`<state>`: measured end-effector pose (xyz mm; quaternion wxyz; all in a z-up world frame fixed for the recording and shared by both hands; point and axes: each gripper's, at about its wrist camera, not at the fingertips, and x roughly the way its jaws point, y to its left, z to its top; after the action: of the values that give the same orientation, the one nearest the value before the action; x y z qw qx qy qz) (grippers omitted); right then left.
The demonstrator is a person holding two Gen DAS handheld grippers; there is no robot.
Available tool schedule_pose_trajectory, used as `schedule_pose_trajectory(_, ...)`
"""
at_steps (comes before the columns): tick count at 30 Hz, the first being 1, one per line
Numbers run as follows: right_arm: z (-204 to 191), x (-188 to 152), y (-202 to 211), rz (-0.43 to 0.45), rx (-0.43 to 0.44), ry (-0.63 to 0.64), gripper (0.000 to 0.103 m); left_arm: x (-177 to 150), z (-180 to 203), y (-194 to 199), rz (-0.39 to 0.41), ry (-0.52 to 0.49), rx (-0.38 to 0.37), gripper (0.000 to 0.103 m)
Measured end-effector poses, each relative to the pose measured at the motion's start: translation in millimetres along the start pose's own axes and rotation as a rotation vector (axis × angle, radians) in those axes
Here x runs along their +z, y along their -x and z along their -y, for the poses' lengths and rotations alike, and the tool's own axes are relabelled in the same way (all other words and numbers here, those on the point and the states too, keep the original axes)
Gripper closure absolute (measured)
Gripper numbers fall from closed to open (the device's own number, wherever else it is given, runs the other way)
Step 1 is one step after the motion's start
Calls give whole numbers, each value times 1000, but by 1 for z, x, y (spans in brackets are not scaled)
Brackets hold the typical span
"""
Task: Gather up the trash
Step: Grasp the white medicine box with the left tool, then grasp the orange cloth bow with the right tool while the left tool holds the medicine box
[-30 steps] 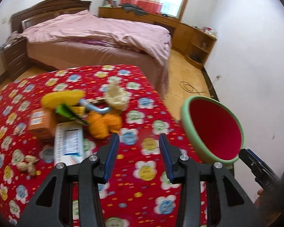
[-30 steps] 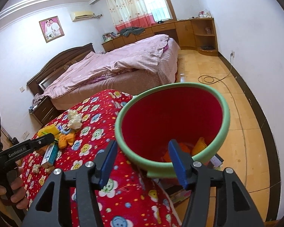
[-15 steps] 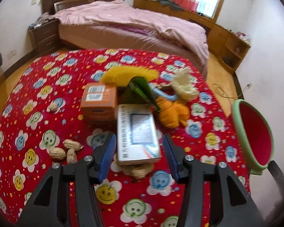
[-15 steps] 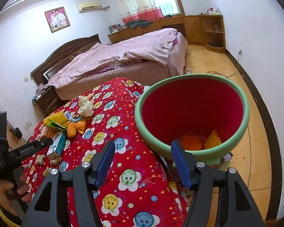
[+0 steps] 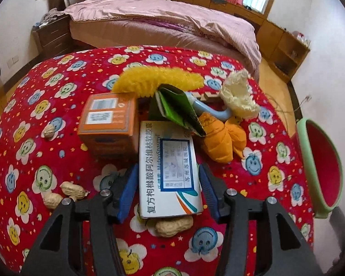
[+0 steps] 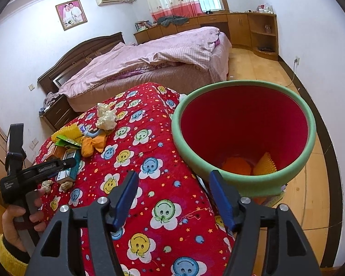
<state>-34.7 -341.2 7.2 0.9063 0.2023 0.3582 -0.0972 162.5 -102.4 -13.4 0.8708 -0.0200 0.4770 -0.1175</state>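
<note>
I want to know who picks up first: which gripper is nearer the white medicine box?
Left. The left gripper straddles the white medicine box, pads not pressing; the right gripper hangs well away, near the bin.

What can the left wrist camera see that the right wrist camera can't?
Only the left wrist view shows the printed label on the white box, which sits between the open left gripper fingers, and the peanut under its edge.

Only the right wrist view shows inside the bin, the wall picture, and the hand.

Both show the red cloth and bed.
</note>
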Motion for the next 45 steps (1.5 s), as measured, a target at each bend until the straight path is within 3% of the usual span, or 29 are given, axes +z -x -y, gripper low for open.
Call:
schedule_pose_trajectory(6, -4, -1, -5, -14, 6, 2, 36, -7, 6, -4, 11, -56, 17, 49)
schedule_pose_trajectory(15, -18, 3, -10, -22, 29, 37, 36, -15, -8, 25, 23, -19, -102, 53)
schedule_pose_trajectory(18, -25, 5, -13, -27, 41, 52, 36, -17, -11, 43, 54, -24, -108, 53)
schedule_pose_trajectory(26, -54, 12, -27, -45, 95, 94, 36, -13, -35, 79, 153, 22, -75, 53)
schedule_pose_trajectory(32, -84, 20, -42, -65, 148, 130, 36, -6, -60, 91, 223, 61, -11, 53)
schedule_pose_trajectory(45, -145, 33, -107, -161, 197, 240, 30, 0, -114, 64, 202, 187, 82, 53)
